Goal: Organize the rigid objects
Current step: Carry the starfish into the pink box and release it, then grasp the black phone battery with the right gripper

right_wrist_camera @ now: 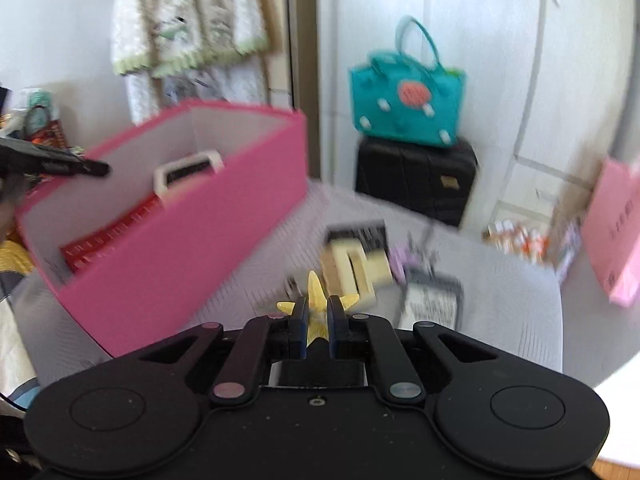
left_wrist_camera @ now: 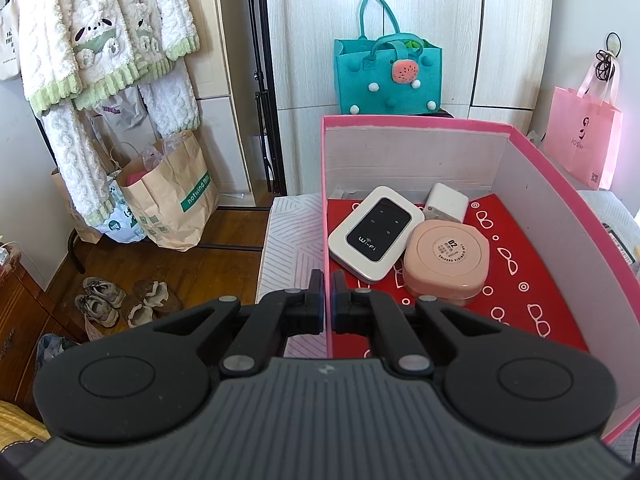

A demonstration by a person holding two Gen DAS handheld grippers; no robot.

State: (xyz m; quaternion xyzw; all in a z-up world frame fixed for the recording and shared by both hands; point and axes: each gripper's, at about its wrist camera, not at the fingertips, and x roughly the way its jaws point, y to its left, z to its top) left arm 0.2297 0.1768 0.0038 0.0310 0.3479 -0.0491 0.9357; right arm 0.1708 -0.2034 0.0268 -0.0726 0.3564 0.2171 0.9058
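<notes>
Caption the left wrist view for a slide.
Left hand-held gripper clamps pink box wall; Wi-Fi router and pink case inside.

Pale striped bed cover (right_wrist_camera: 500,280) carries pink box (right_wrist_camera: 192,248), blurred small items (right_wrist_camera: 356,264).

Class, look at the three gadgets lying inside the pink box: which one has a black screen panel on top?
The white Wi-Fi router, lying leftmost in the pink box. The round pink case beside it and the small white charger behind are plain-coloured, with no dark panel.

Matt pink card box (left_wrist_camera: 560,184); glossy plastic router (left_wrist_camera: 376,234) inside; fuzzy felt bag (left_wrist_camera: 388,76) at twelve o'clock; wood floor (left_wrist_camera: 208,256).
</notes>
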